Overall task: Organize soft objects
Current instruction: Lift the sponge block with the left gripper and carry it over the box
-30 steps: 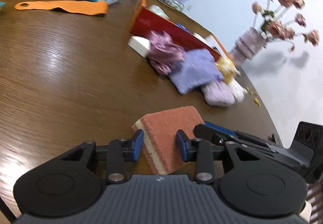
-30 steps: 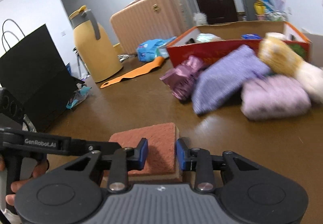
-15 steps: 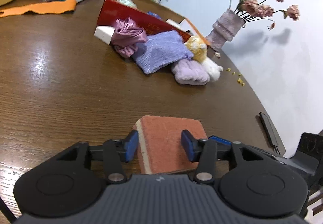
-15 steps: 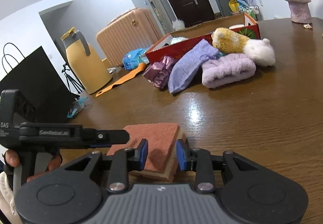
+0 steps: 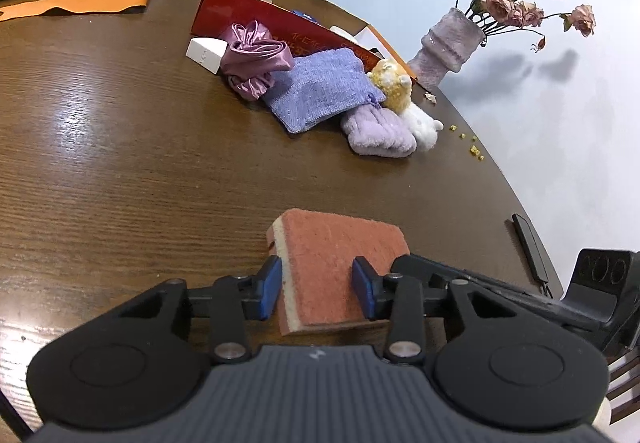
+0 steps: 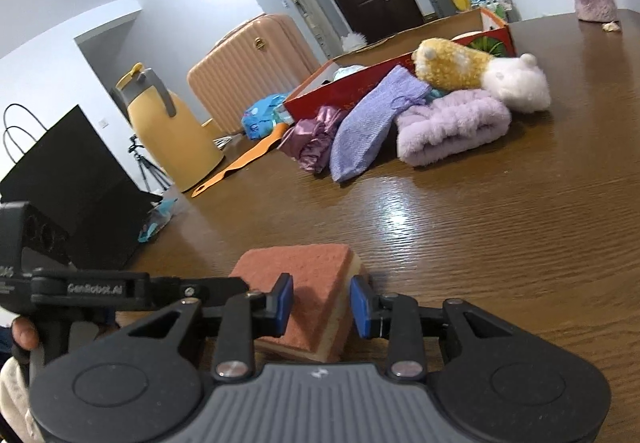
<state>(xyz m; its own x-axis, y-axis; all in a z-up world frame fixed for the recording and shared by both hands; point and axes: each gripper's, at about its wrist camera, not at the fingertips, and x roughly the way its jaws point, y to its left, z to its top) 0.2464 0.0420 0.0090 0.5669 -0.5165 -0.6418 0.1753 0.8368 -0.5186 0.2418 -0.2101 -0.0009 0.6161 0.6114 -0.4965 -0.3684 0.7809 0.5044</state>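
Left wrist view: my left gripper (image 5: 316, 293) straddles the sponge (image 5: 338, 263) on the table (image 5: 120, 171), its jaws closing; the left pad meets the pale foam edge, the right pad sits over the orange face, apparently just clear. The sponge lies flat, scrub side up, long axis running away from me, slightly rightward, toward the pile of soft things by the red box (image 5: 256, 13). I judge the risk here is an off-centre pinch: foam gives, so the sponge could twist or squirt out.

Right wrist view: my right gripper (image 6: 322, 307) stands narrow around one sponge (image 6: 308, 291) corner, pads beside it, grip unclear to me. With both tools on one sponge, I could tug it apart or knock fingers.
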